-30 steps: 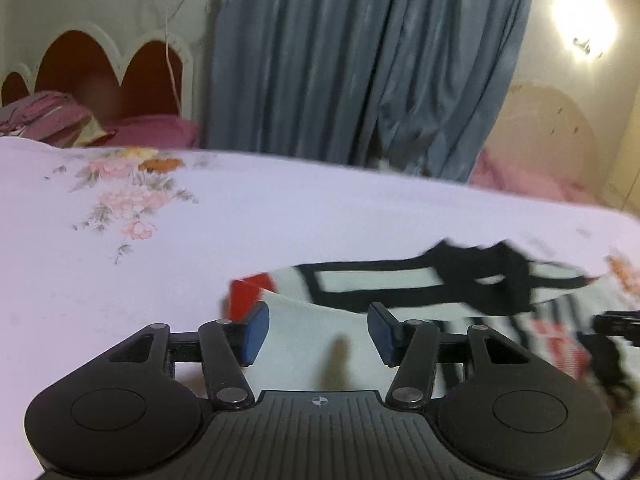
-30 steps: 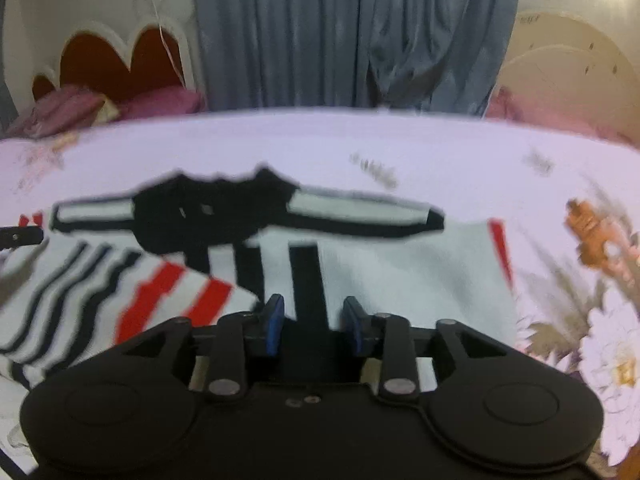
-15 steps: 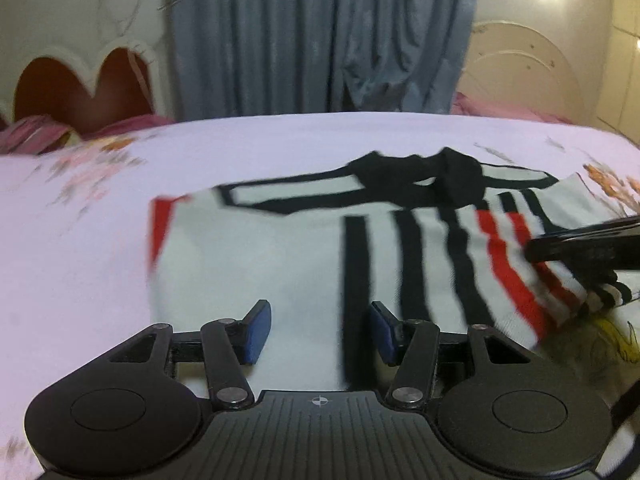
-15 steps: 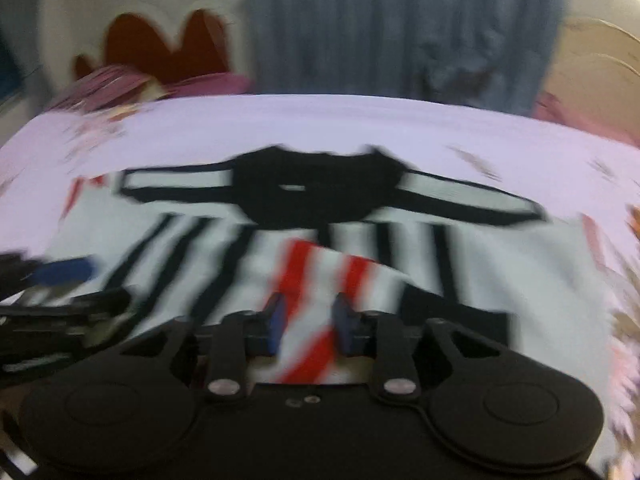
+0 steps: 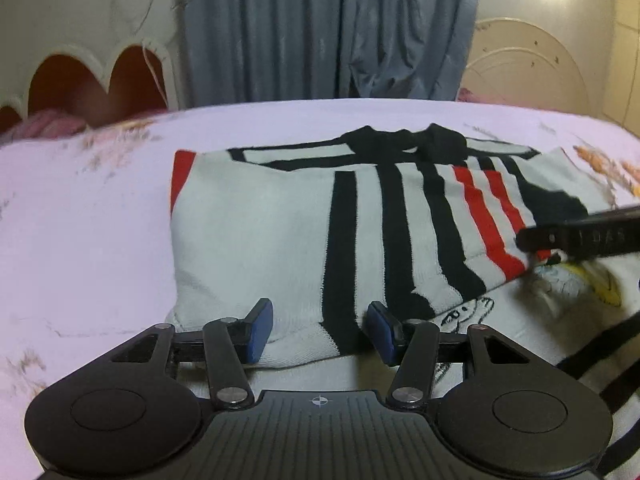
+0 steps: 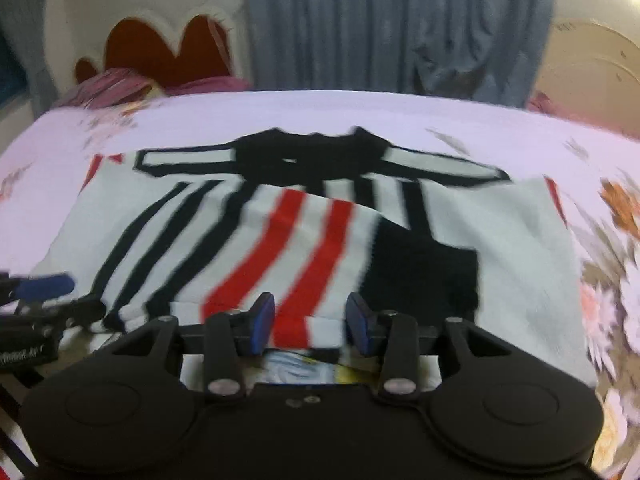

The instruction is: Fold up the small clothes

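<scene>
Shirt (image 5: 280, 220) lies mid-bed (image 5: 100, 220), striped hem flap turned up toward collar. Left tool (image 5: 320, 330) at flap's near edge, fingers apart, nothing clamped. Right tool (image 6: 308, 328) likewise apart at red stripes, likely placed to press or smooth fold.

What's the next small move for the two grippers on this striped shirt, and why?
Probably back both grippers off toward the person and release. The striped shirt already lies doubled on the bed sheet, its folded edge sitting between the parted pads of the left gripper and the right gripper. Neither looks clamped, so this fold seems laid; the next one can follow.
</scene>
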### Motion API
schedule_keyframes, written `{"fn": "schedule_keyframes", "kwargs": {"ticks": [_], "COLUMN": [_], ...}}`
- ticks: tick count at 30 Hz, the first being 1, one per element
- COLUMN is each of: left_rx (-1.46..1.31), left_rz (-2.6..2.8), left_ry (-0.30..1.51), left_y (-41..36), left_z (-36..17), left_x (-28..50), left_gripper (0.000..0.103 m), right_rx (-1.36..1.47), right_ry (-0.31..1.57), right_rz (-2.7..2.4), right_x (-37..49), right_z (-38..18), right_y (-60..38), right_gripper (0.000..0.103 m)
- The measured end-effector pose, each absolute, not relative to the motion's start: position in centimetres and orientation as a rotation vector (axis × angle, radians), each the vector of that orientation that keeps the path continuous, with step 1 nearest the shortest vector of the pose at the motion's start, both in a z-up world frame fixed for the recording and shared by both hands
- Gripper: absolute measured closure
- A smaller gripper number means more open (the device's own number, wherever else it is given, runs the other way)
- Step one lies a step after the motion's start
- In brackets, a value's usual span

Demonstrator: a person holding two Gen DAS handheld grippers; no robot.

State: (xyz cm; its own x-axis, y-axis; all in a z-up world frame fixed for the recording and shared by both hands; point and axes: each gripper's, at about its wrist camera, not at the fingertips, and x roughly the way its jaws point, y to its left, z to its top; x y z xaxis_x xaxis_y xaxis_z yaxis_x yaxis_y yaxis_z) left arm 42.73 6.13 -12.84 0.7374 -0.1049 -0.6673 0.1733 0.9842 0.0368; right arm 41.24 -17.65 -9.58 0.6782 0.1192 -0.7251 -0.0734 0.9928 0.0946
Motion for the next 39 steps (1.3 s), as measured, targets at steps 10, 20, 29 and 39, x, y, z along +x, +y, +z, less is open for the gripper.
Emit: {"fn": "schedule_keyframes", "kwargs": {"ticks": [10,20,29,39], "left_rx": [0.029,0.032,0.01,0.02], "left_rz": [-0.095,-0.076,-0.112,-0.185], "left_ry": [0.64,0.739,0.68,0.72], "left_y": [10.5,10.5,8.2,4.5], "left_z": [-9.0,-12.6,-9.9,-11.2], "left_x": [52.3,56.8,53.3,50.9], "left_gripper": [0.05,0.046,0.046,0.046], "right_rx": [0.05,0.019,0.038,0.009], "right_ry": [0.724,0.805,0.773,0.791], "right_rz": [0.098,0.046,0.092,0.149], "right_x": [47.6,50.2,49.0,47.4], "right_z": [-7.8,-10.8,-9.0,-9.1], "right_y": [-17.0,-16.9,-15.8,-13.7], "right_gripper": [0.066,0.063,0.062,0.062]}}
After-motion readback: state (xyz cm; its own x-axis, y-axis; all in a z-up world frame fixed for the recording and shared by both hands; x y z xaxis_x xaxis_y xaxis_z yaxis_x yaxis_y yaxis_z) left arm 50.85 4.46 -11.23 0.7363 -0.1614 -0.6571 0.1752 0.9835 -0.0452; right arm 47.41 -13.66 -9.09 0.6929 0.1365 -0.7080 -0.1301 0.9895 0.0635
